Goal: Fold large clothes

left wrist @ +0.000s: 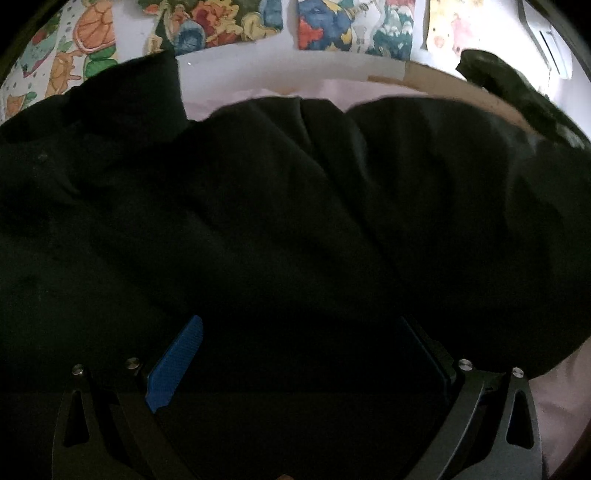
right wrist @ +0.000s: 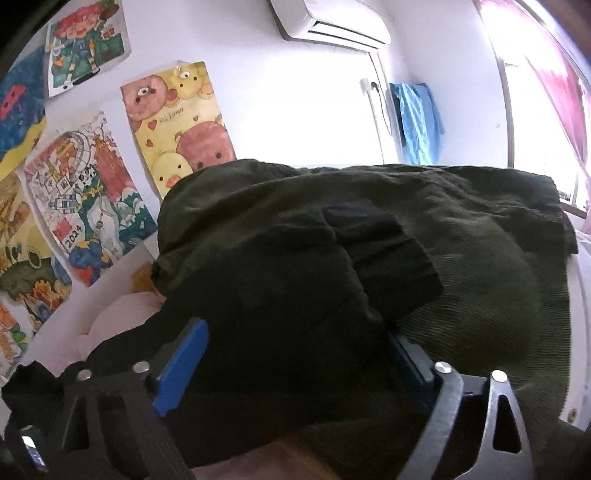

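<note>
A large black garment [left wrist: 258, 203] lies crumpled over the pink bed and fills most of the left wrist view. My left gripper [left wrist: 299, 354] hangs low over it with its blue pads [left wrist: 177, 363] wide apart, and black cloth lies beneath and between them. In the right wrist view a black sleeve [right wrist: 295, 280] with a ribbed cuff [right wrist: 388, 251] rests on a dark green corduroy garment [right wrist: 480, 295]. My right gripper [right wrist: 295, 365] straddles that sleeve with its jaws wide. The black cloth bulges between the blue pads [right wrist: 181, 369]. I cannot make out a firm pinch.
A pink sheet [left wrist: 554, 406] covers the bed. Colourful posters [right wrist: 177, 122] hang on the white wall close behind the clothes. An air conditioner [right wrist: 332, 22] sits high on the wall, a blue cloth [right wrist: 417, 122] hangs in the corner, and a bright window [right wrist: 535, 110] is to the right.
</note>
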`<action>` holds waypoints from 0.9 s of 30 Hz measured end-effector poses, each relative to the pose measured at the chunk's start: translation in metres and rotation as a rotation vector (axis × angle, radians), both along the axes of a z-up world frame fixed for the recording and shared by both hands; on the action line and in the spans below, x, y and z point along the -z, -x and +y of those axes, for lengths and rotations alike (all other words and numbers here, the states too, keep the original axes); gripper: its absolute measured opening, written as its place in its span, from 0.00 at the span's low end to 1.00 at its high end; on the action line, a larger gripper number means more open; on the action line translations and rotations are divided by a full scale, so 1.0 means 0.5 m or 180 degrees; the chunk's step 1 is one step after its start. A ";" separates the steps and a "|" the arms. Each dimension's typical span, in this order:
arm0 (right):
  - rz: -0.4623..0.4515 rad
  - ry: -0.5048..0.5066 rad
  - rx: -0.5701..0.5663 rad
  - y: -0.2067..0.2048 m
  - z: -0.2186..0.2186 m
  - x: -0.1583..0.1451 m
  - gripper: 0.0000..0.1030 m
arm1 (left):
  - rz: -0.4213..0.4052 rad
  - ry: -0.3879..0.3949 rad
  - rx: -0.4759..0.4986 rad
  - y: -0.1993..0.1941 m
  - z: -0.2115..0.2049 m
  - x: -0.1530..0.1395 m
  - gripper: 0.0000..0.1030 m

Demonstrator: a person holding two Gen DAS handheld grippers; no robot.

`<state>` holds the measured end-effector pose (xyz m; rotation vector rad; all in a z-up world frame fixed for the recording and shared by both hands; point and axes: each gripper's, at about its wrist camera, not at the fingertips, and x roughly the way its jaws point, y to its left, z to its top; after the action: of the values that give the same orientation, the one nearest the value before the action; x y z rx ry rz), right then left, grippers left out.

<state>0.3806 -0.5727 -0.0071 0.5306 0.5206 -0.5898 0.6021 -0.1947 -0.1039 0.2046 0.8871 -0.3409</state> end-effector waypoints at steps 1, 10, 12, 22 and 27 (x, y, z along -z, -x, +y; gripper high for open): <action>-0.0008 0.0023 0.0011 -0.003 0.001 0.001 0.75 | -0.0039 -0.0036 0.0001 0.000 -0.003 0.009 0.99; -0.0150 0.0010 -0.0131 -0.024 0.004 -0.002 0.19 | -0.0002 0.0045 -0.0057 0.000 0.024 0.004 0.99; -0.0232 0.0038 -0.0205 -0.025 0.017 -0.014 0.14 | 0.0071 0.0141 -0.0138 0.006 0.058 -0.023 0.99; -0.0765 0.0786 -0.1385 -0.039 0.278 -0.153 0.12 | -0.0004 0.0606 -0.0460 0.085 0.273 -0.186 0.99; -0.0861 0.1052 -0.2209 -0.066 0.472 -0.181 0.12 | -0.0049 0.0945 -0.0552 0.151 0.382 -0.248 0.99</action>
<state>0.4136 -0.3367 0.0833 0.0889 0.3087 0.0660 0.5268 -0.0034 0.0202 -0.1433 0.8219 -0.3046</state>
